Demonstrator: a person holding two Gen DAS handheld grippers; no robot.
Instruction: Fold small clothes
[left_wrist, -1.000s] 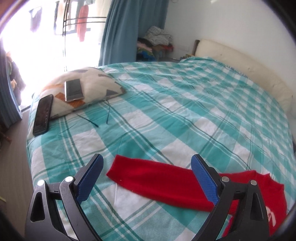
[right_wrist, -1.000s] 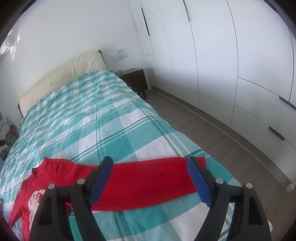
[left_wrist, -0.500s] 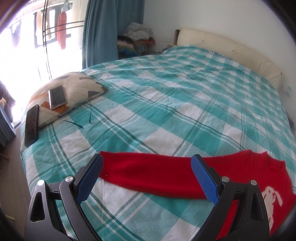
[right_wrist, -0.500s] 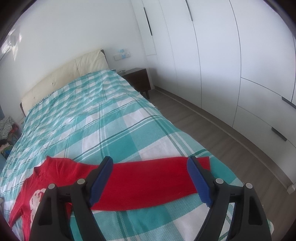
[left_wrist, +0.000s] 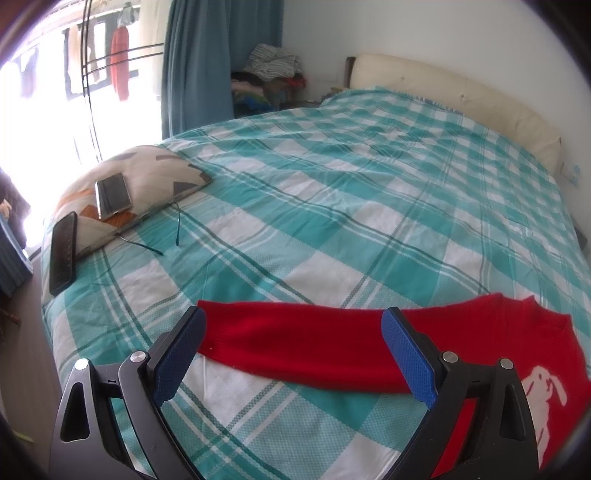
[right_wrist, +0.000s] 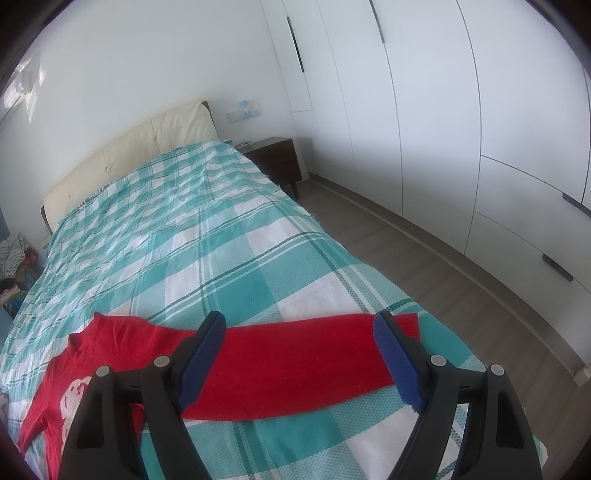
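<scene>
Both claws gape over a red sweater at the bed's foot edge

Left gripper (left_wrist: 293, 354) and right gripper (right_wrist: 300, 356) grip nothing; the red sweater (left_wrist: 317, 343) has its hem cut off. Two phones (left_wrist: 112, 195) rest on a pillow (left_wrist: 155, 170) near the bedspread's (left_wrist: 332, 221) corner.

Your left gripper (left_wrist: 293, 350) hangs with its jaws spread wide above a red sweater (left_wrist: 480, 354) laid flat on the teal-and-white checked bedspread (left_wrist: 332, 206), one sleeve (left_wrist: 295, 339) stretched out between the blue pads (left_wrist: 406, 354), which do not touch it. A white rabbit motif (left_wrist: 545, 384) shows on the chest. Two phones (left_wrist: 112, 195) lie at the patterned pillow (left_wrist: 155, 173), near the blue curtain (left_wrist: 218, 62).
</scene>
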